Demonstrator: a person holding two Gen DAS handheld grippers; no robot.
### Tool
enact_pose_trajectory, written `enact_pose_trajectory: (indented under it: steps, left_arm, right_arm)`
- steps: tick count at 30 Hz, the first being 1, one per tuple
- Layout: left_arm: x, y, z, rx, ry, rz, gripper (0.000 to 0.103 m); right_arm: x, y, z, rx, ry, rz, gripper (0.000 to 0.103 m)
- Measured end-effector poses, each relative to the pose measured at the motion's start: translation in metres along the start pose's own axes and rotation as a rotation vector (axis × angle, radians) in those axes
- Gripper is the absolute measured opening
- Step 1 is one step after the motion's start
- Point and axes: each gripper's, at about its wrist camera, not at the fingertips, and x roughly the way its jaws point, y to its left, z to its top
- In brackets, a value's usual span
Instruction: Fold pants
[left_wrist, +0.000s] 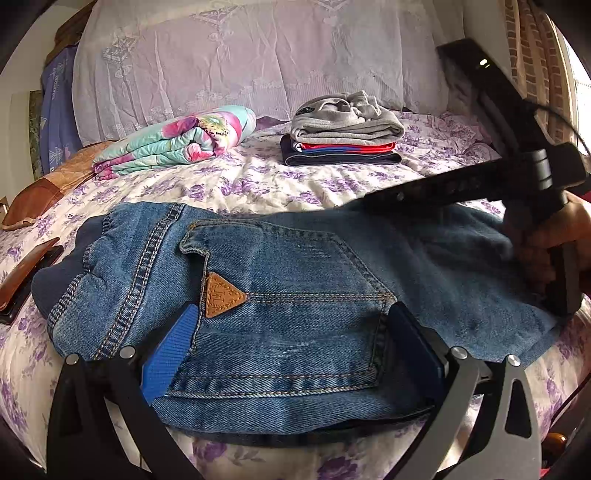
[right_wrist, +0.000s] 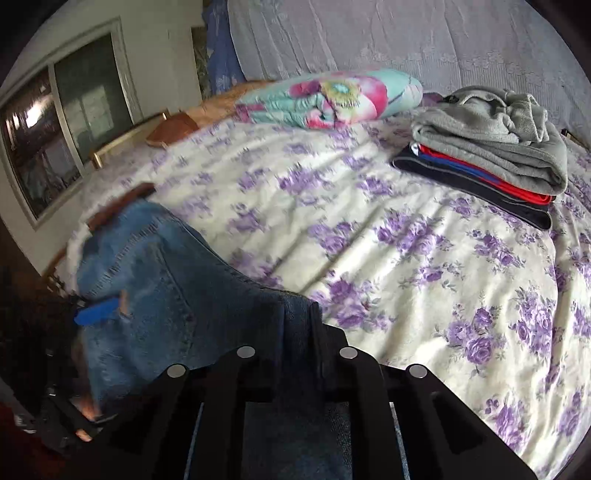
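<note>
1. Jeans (left_wrist: 280, 295): blue denim pants lying on the bed (left_wrist: 258, 184), back pocket with a tan triangular patch (left_wrist: 221, 295) facing up, elastic waistband toward the left side of the left wrist view.
2. Left gripper (left_wrist: 291, 332): fingers spread wide, one blue pad (left_wrist: 173, 347) on each side of the back pocket, resting against the denim; nothing is pinched between them.
3. Right gripper (right_wrist: 295, 332): fingers drawn close together with a fold of denim (right_wrist: 291, 314) between them. From the left wrist view its dark body (left_wrist: 480, 184) sits above the far right portion of the jeans, a hand (left_wrist: 554, 240) on its handle.
4. Bed cover: cream sheet printed with purple flowers.
5. Stack of folded clothes (left_wrist: 343, 129): grey garment on top, red, blue and dark layers beneath, toward the head of the bed, well apart from the jeans.
6. Folded floral quilt (left_wrist: 177, 140): left of the stack, near the lilac-draped headboard (left_wrist: 258, 55).
7. Brown flat object (left_wrist: 26, 277): at the left bed edge, just beside the waistband.
</note>
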Motion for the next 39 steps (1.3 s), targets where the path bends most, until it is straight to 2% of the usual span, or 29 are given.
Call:
enact_pose_trajectory:
  steps: [2,3,4,7,9,11,13,14,16,17,19,20,21,22,23,24,25,26,28,29,33,36,39]
  left_arm:
    - [0.0,-0.001,0.0,0.004,0.005,0.01,0.098]
    - [0.0,0.0,0.0,0.002,0.006,0.008,0.098]
    - [-0.001,0.0,0.0,0.003,0.008,0.008,0.098]
    - [-0.006,0.002,0.004,-0.007,0.04,0.025,0.099]
    - [-0.02,0.009,0.013,-0.025,0.02,0.007,0.099]
    - [-0.035,0.016,0.025,-0.028,-0.029,0.05,0.099]
    - [-0.035,0.026,0.038,-0.026,-0.032,0.132,0.099]
    - [-0.027,0.033,0.041,-0.033,-0.003,0.181,0.099]
    - [0.012,0.055,0.034,-0.063,0.109,0.269,0.099]
    - [0.026,0.062,0.026,-0.069,0.117,0.26,0.099]
    - [0.018,0.06,0.029,-0.05,0.099,0.276,0.099]
    - [0.014,0.06,0.03,-0.068,0.096,0.286,0.099]
    - [0.006,0.061,0.028,-0.096,0.07,0.272,0.099]
    - [-0.003,0.063,0.026,-0.119,0.03,0.241,0.099]
    - [-0.01,0.065,0.022,-0.141,-0.001,0.217,0.099]
    - [-0.011,0.065,0.019,-0.149,-0.002,0.217,0.099]
    - [-0.008,0.064,0.016,-0.141,0.004,0.23,0.099]
    - [-0.003,0.059,0.014,-0.107,0.003,0.271,0.099]
    - [0.005,0.045,0.01,-0.011,-0.006,0.353,0.099]
    - [0.004,0.044,0.01,-0.011,-0.01,0.358,0.099]
    - [-0.002,0.049,0.006,-0.022,-0.033,0.314,0.099]
    - [-0.003,0.049,0.005,-0.018,-0.043,0.312,0.099]
    - [-0.004,0.048,0.004,-0.022,-0.048,0.313,0.099]
  right_arm:
    - [0.012,-0.006,0.002,0.03,0.025,0.002,0.027]
    - [0.009,-0.009,0.003,0.046,0.023,-0.031,0.044]
    - [0.003,-0.01,0.002,0.055,-0.002,-0.05,0.047]
    - [-0.044,-0.001,-0.008,0.05,-0.16,-0.074,0.041]
    - [-0.074,0.009,-0.019,0.037,-0.244,-0.053,0.041]
    - [-0.076,0.016,-0.034,0.043,-0.225,-0.02,0.041]
    - [-0.042,0.02,-0.052,0.038,-0.091,0.003,0.042]
    - [-0.024,0.02,-0.055,0.04,-0.012,0.001,0.044]
    - [-0.034,0.014,-0.052,0.083,-0.063,0.028,0.043]
    - [-0.038,0.012,-0.054,0.101,-0.082,0.024,0.043]
    - [-0.058,0.019,-0.062,0.113,-0.147,-0.043,0.044]
    - [-0.072,0.024,-0.067,0.106,-0.187,-0.052,0.052]
    - [-0.087,0.027,-0.074,0.102,-0.224,-0.061,0.064]
    - [-0.099,0.029,-0.085,0.109,-0.258,-0.081,0.07]
    - [-0.106,0.028,-0.096,0.13,-0.276,-0.109,0.078]
    - [-0.105,0.02,-0.105,0.163,-0.257,-0.134,0.08]
    - [-0.092,0.01,-0.116,0.207,-0.19,-0.145,0.08]
    - [-0.078,0.0,-0.127,0.238,-0.138,-0.106,0.081]
    - [-0.094,-0.005,-0.128,0.288,-0.183,-0.069,0.079]
    - [-0.1,-0.007,-0.128,0.305,-0.196,-0.054,0.079]
    - [-0.148,-0.022,-0.157,0.412,-0.342,-0.054,0.079]
    - [-0.196,-0.045,-0.203,0.55,-0.402,-0.126,0.079]
    - [-0.237,-0.07,-0.255,0.733,-0.44,-0.16,0.079]
